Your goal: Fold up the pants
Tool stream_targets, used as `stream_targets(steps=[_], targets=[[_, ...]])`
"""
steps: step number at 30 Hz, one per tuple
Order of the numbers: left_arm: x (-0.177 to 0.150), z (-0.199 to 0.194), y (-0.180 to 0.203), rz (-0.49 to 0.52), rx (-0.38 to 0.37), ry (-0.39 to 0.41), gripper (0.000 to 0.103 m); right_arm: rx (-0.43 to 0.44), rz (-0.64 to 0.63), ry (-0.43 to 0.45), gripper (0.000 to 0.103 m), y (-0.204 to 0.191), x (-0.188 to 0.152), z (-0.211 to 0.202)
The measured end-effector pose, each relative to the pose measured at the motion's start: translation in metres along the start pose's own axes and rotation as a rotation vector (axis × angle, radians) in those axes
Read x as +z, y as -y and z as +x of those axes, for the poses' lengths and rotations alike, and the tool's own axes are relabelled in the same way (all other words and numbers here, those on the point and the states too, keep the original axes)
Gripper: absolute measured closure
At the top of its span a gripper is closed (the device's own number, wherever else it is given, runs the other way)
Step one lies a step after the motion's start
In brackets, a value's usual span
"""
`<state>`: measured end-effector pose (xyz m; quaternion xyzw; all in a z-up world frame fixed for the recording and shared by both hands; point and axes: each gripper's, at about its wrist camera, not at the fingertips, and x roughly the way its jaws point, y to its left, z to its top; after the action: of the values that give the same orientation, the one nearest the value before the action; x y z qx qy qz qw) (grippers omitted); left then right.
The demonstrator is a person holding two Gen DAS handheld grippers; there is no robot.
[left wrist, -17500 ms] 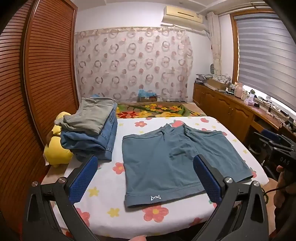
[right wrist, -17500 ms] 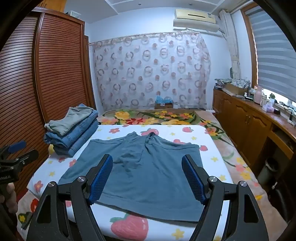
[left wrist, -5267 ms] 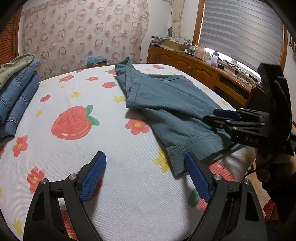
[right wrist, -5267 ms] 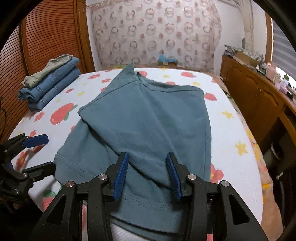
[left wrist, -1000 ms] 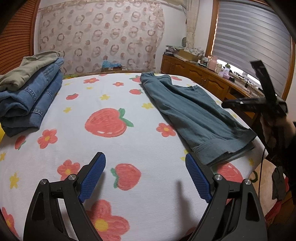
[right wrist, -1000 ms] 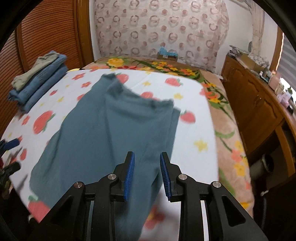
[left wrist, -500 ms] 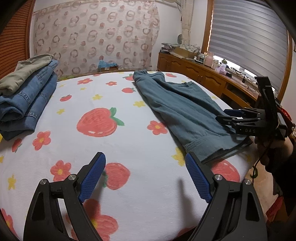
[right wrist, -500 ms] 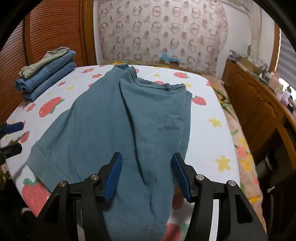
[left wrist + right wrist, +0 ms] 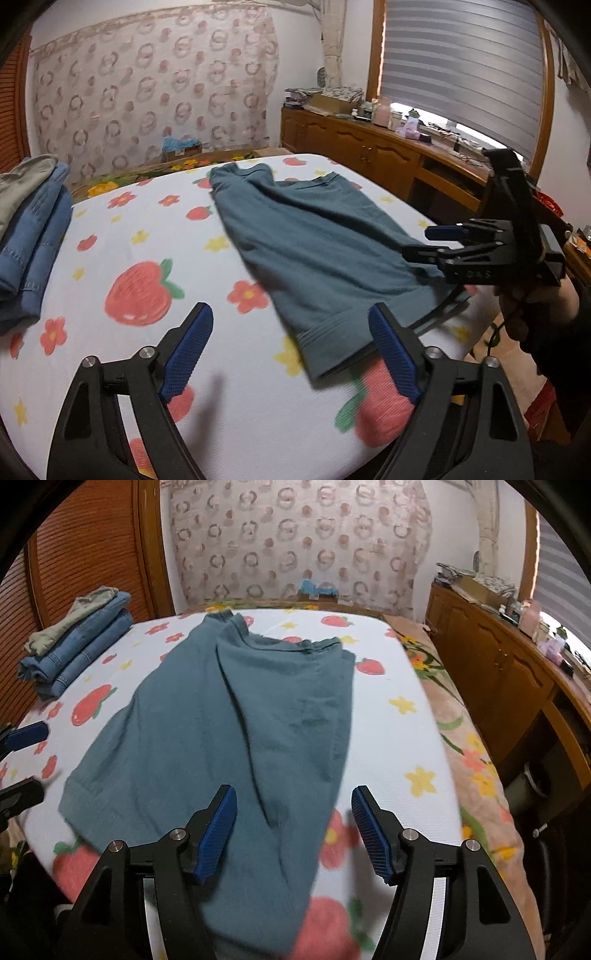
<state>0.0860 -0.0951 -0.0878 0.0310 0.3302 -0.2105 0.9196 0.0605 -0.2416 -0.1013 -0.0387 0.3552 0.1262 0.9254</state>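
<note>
The teal shorts lie folded in half lengthwise on the strawberry-print bed sheet, with the hem toward me. My left gripper hovers just before the hem's near corner; its jaws are closing, wide apart, and grip nothing. Over the hem's right side a hand holds my right gripper. In the right wrist view the right gripper stands above the shorts; its jaws are opening and the pads do not touch the cloth. The left gripper shows at the left edge.
A stack of folded jeans with an olive garment on top sits at the bed's left side. Wooden cabinets run along the right wall, and a louvred wardrobe stands on the left. The bed's near edge is close below both grippers.
The right gripper's jaws went from nearly closed on the lifted shorts to wide apart, and the shorts now lie flat. The left gripper moved closer to the hem and narrowed slightly.
</note>
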Motion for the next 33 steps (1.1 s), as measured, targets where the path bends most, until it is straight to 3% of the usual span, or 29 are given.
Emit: stream_targets(steps=[2, 5, 6, 16, 19, 23, 26, 33], targets=[[0.001, 0.003, 0.001, -0.003, -0.017, -0.009, 0.028, 0.003, 0.012, 0.012, 0.036, 0.001, -0.005, -0.010], [-0.002, 0.009, 0.004, -0.007, -0.053, -0.045, 0.048, 0.014, 0.018, 0.019, 0.036, 0.002, -0.014, -0.024], [-0.004, 0.012, 0.005, -0.009, -0.077, -0.063, 0.050, 0.017, 0.017, 0.022, 0.036, 0.002, -0.017, -0.028], [-0.015, 0.023, 0.012, -0.008, -0.100, -0.113, 0.056, 0.083, 0.047, -0.002, 0.058, 0.004, -0.041, -0.041], [-0.018, 0.023, 0.012, -0.012, -0.111, -0.116, 0.057, 0.100, 0.057, -0.004, 0.073, 0.005, -0.040, -0.041], [-0.017, 0.020, 0.012, -0.016, -0.122, -0.094, 0.073, 0.114, 0.060, 0.018, 0.091, 0.004, -0.035, -0.045], [-0.013, 0.013, 0.012, -0.012, -0.134, -0.064, 0.081, 0.136, 0.093, 0.061, 0.093, 0.006, -0.032, -0.052], [-0.010, 0.001, 0.008, -0.014, -0.134, -0.027, 0.083, 0.133, 0.062, 0.087, 0.093, -0.003, -0.031, -0.060]])
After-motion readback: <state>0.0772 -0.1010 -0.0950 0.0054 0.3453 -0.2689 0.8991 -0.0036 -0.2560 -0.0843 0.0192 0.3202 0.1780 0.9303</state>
